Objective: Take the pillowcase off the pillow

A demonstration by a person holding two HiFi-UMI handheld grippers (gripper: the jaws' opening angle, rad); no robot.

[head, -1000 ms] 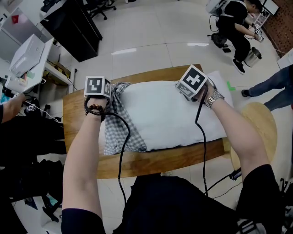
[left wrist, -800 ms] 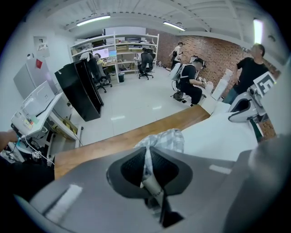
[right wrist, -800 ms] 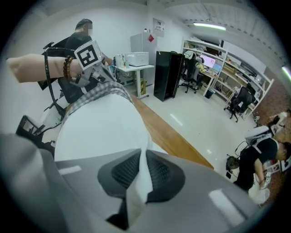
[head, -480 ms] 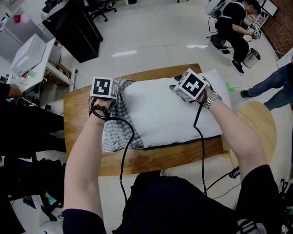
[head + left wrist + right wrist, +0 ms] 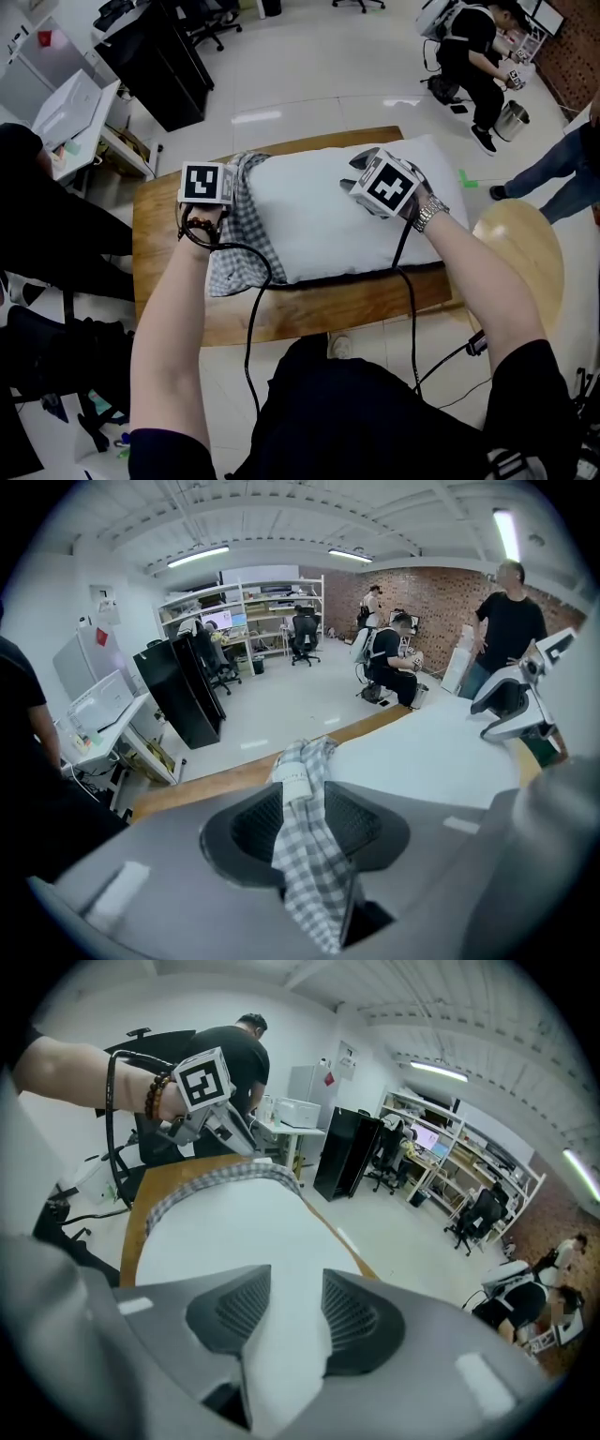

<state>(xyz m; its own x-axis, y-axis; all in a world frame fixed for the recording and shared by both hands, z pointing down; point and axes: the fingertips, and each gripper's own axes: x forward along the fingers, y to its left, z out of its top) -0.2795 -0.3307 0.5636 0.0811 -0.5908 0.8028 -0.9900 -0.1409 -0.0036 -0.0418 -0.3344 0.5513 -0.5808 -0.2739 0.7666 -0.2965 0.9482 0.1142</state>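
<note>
Two grippers meet at a white rectangular pillow (image 5: pixel 328 220) in the head view. A brown wooden table (image 5: pixel 159 248) lies under the pillow, and a grey-and-white checked cloth pillowcase (image 5: pixel 239 234) is bunched round the pillow's left end.

In the left gripper view, the left gripper (image 5: pixel 305 803) has just been opening its jaws, which stand apart with the pillowcase between them.

In the right gripper view, the right gripper (image 5: pixel 286 1299) has also just been opening, and its parted jaws straddle a fold of the pillow.
</note>
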